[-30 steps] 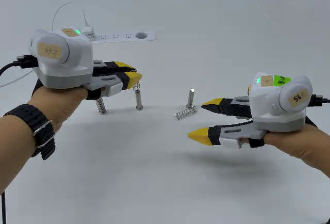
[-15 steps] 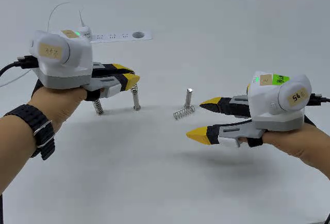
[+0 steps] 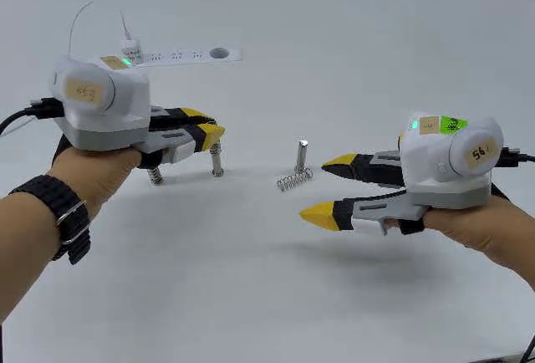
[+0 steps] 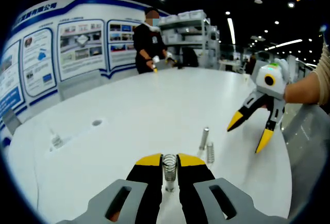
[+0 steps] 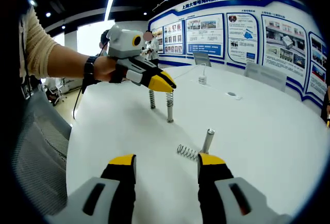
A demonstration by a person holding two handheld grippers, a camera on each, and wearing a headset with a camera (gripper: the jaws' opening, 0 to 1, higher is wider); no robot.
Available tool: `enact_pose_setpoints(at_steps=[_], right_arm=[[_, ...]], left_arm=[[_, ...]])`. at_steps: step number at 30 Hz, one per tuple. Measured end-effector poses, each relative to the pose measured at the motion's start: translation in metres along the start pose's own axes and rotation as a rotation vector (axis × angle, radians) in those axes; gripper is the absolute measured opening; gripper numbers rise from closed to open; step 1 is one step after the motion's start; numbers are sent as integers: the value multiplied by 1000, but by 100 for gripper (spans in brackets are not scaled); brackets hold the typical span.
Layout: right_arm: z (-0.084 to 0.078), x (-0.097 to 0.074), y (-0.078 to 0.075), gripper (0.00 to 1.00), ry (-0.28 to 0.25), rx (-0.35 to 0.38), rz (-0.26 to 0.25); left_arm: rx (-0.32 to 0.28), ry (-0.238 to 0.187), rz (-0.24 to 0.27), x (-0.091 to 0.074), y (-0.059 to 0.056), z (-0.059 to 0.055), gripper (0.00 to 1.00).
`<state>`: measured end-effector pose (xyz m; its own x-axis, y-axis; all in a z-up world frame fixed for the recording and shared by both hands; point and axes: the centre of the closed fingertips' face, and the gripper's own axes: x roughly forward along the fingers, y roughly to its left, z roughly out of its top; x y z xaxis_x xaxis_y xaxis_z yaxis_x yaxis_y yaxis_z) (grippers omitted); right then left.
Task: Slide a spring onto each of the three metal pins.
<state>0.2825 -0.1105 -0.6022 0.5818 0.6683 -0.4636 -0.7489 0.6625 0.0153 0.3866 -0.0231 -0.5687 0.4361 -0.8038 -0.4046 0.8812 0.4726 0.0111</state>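
Head view: holding left tool [image 3: 212, 131] over middle pin [image 3: 216, 163]; right tool [image 3: 328, 189] spread, near loose spring [image 3: 294, 181] lying just beside bare pin [image 3: 302, 155] on worktop [image 3: 251, 279]. Left gripper view: pinching spring [image 4: 169, 165] atop pin. Right gripper view: spread wide, facing loose spring.

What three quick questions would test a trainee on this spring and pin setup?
1. True or false: the loose spring lies on its side beside the bare pin.
2. What is between the fingers of the left gripper? A: a spring at the top of the middle pin. B: a screwdriver. C: nothing.
3. Fill the blank: the right gripper has its fingers ____.
Key: 1 true; 2 A; 3 open.
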Motion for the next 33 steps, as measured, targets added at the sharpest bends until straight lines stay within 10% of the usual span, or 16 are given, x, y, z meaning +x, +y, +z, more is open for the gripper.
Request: enact_pose_setpoints(at_steps=[33], right_arm=[[-4,2,1,49,7,12,6]], left_arm=[[-24,46,5,15,-4,-32,11]])
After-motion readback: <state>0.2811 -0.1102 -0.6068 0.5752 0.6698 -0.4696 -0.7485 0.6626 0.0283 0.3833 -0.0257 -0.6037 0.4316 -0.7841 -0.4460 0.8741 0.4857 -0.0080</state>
